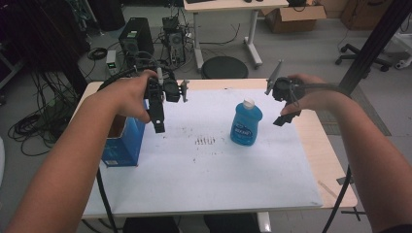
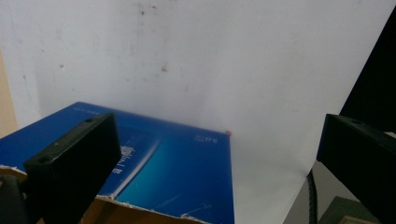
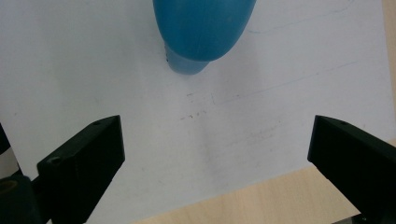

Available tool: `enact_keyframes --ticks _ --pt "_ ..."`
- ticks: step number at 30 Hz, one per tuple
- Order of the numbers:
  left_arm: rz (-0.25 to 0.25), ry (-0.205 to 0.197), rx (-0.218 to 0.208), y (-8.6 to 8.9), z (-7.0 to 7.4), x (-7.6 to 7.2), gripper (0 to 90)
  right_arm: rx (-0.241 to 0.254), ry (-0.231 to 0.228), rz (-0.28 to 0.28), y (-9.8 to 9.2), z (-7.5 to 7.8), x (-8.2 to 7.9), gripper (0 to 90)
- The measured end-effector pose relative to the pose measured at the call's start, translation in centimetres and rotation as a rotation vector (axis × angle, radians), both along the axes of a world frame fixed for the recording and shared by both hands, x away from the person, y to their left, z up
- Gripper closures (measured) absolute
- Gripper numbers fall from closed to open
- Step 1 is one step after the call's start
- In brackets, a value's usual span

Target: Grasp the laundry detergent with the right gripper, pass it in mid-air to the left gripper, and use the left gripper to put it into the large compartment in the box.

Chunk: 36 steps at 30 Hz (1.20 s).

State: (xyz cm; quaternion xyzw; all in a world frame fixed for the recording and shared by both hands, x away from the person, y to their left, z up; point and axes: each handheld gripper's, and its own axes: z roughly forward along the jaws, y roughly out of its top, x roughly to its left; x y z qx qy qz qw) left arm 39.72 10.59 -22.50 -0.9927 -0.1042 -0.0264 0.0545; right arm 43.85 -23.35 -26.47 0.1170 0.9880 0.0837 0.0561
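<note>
A blue bottle (image 1: 246,123) with a white cap stands upright on the white sheet (image 1: 204,165), right of the middle. A blue cardboard box (image 1: 123,142) with an open top sits at the sheet's left edge. My left gripper (image 1: 158,121) hangs above the box's right side, jaws wide apart and pointing down, nothing between them; the left gripper view looks down on the box (image 2: 177,177). My right gripper (image 1: 286,116) hovers to the right of the bottle, open and empty; the right gripper view has the bottle (image 3: 203,30) at its top edge.
The sheet covers a light wooden table (image 1: 325,150). Small dark marks (image 1: 204,141) dot the sheet's middle. A black cable (image 1: 104,194) hangs off the front left. Behind the table lie a round black stool (image 1: 224,67), computer towers (image 1: 136,41) and tangled cables (image 1: 34,126).
</note>
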Motion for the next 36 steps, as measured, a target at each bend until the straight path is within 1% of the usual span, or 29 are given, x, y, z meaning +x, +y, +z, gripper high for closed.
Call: enact_keyframes --ticks 4,6,12,14,16,17,18,20,21,23,25,29,32,33,34,36 --pt "0.001 -0.006 0.003 0.0 0.0 0.0 0.2 0.001 -0.001 -0.005 0.0 -0.1 0.1 3.9" --pt "0.004 -0.009 0.016 0.1 0.0 -0.1 0.2 0.015 -0.003 -0.004 -0.2 -0.2 0.1 3.9" --pt "0.017 -0.011 0.022 0.4 0.0 -0.6 0.2 0.06 -0.021 -0.006 -0.7 -0.6 0.1 3.9" --pt "0.006 -0.024 0.025 0.4 -0.1 -0.9 0.2 0.06 -0.023 -0.011 -0.7 -0.7 0.0 3.8" --pt "-0.001 -0.028 0.017 0.4 -0.1 -1.0 0.2 0.069 -0.027 -0.01 -0.7 -0.8 -0.1 3.9" --pt "-0.008 -0.024 0.012 0.3 -0.1 -1.4 0.2 0.072 -0.026 -0.009 -0.7 -0.9 -0.2 3.9" --pt "-0.013 -0.023 0.019 0.3 -0.1 -1.6 0.2 0.075 -0.027 -0.011 -0.7 -1.0 -0.2 3.9" --pt "-0.018 -0.023 0.012 0.2 -0.1 -1.9 0.2 0.067 -0.029 -0.014 -0.7 -1.0 -0.4 3.9" --pt "-0.021 -0.025 0.011 0.2 -0.1 -2.1 0.2 0.077 -0.029 -0.009 -0.7 -1.0 -0.4 3.9" --pt "-0.026 -0.031 -0.007 0.2 0.1 -2.5 0.2 0.079 -0.029 -0.008 -0.7 -1.1 -0.6 3.9" --pt "-0.023 -0.031 -0.013 0.3 0.1 -2.8 0.2 0.082 -0.029 -0.01 -0.7 -1.2 -0.7 3.9" --pt "-0.02 -0.026 -0.014 0.4 -0.1 -3.3 0.2 0.087 -0.033 -0.014 -0.7 -1.5 -0.9 3.9" --pt "-0.024 -0.018 -0.011 0.4 -0.6 -4.0 0.2 0.096 -0.033 -0.015 -0.7 -1.8 -1.4 3.9" --pt "-0.024 -0.018 -0.011 0.4 -0.6 -4.0 0.2 0.096 -0.033 -0.015 -0.7 -1.8 -1.4 3.9" --pt "-0.024 -0.017 -0.011 0.4 -0.9 -4.5 0.2 0.095 -0.03 -0.015 -0.6 -2.1 -1.6 3.9" --pt "-0.033 -0.015 -0.01 0.3 -1.1 -4.9 0.2 0.097 -0.032 -0.015 -0.6 -2.2 -1.7 3.8"
